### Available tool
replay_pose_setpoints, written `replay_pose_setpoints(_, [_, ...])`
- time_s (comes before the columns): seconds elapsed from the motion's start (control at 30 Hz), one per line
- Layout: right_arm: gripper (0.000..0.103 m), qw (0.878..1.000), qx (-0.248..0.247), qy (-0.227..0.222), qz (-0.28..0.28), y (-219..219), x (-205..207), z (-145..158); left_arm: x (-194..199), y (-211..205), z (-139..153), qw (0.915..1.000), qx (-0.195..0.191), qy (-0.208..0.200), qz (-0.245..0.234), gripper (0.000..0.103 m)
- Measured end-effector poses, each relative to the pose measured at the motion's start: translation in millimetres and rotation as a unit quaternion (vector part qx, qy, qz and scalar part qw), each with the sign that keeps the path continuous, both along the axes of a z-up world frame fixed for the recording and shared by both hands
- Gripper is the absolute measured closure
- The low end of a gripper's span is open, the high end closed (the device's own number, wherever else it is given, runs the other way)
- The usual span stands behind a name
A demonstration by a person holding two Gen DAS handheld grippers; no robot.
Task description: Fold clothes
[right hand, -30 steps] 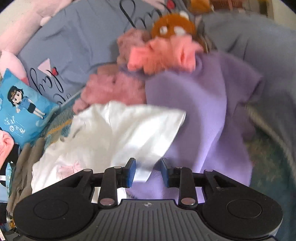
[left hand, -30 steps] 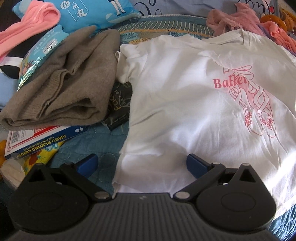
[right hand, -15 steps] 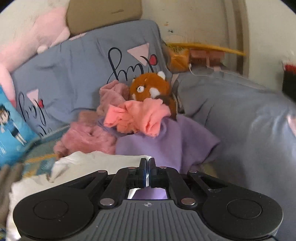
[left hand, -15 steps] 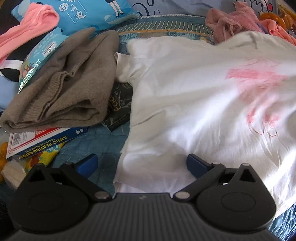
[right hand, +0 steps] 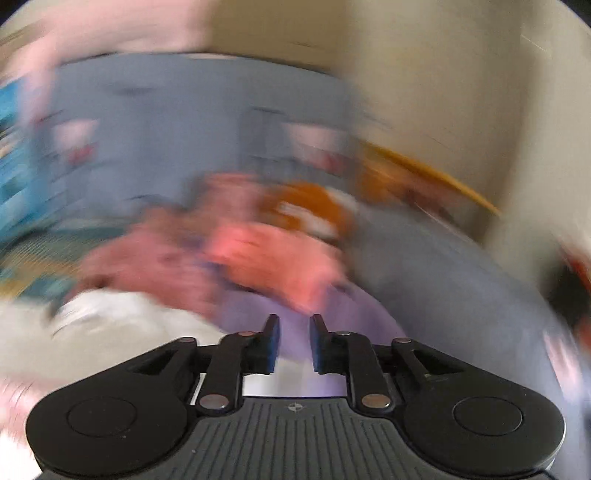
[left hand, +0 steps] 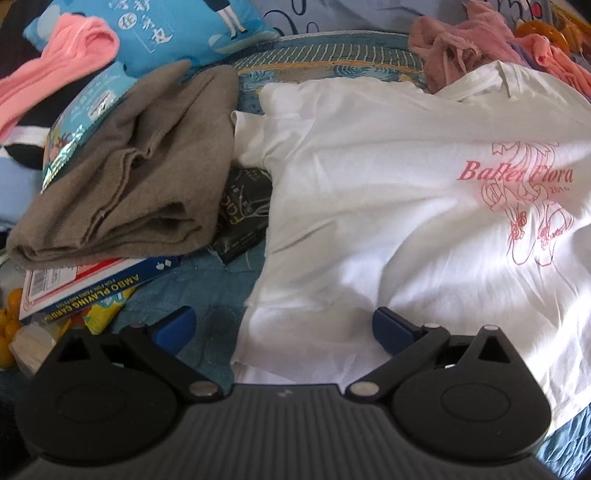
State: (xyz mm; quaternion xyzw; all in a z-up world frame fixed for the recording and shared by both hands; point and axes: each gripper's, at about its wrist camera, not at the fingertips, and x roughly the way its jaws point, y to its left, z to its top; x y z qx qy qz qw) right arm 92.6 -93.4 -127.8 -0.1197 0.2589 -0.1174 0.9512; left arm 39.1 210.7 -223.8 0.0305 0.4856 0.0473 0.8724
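Both tongs are apart and empty: left tongs (left hand: 284, 330) hover over the white T-shirt (left hand: 388, 206), spread print-up on the bed for folding; right tongs (right hand: 294, 343), which have just been opening, hold nothing.

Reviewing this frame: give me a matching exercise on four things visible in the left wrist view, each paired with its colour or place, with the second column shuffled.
Things:
1. T-shirt with the ballet print
2. Folded sweater
3. Playing-card box
4. Cartoon cushion

Descriptions:
A. Blue, at the top left of the view
B. White, spread flat, its near hem between the open left gripper fingers
C. Grey-brown, lying left of the white garment
D. Partly tucked under the grey-brown garment's near edge

Pairs: 1-B, 2-C, 3-D, 4-A
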Motion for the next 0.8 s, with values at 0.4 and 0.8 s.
replay_pose_setpoints(0.4, [0.082,0.907,-0.201,0.156,0.336,92,135,-51,1,-29,-1,0.9998,0.010,0.002,-0.014,0.000])
replay_pose_setpoints(0.8, [0.099,0.968,-0.104,0.098,0.204,71,189,-9,41,-41,-19,0.9992,0.028,-0.004,-0.027,0.000])
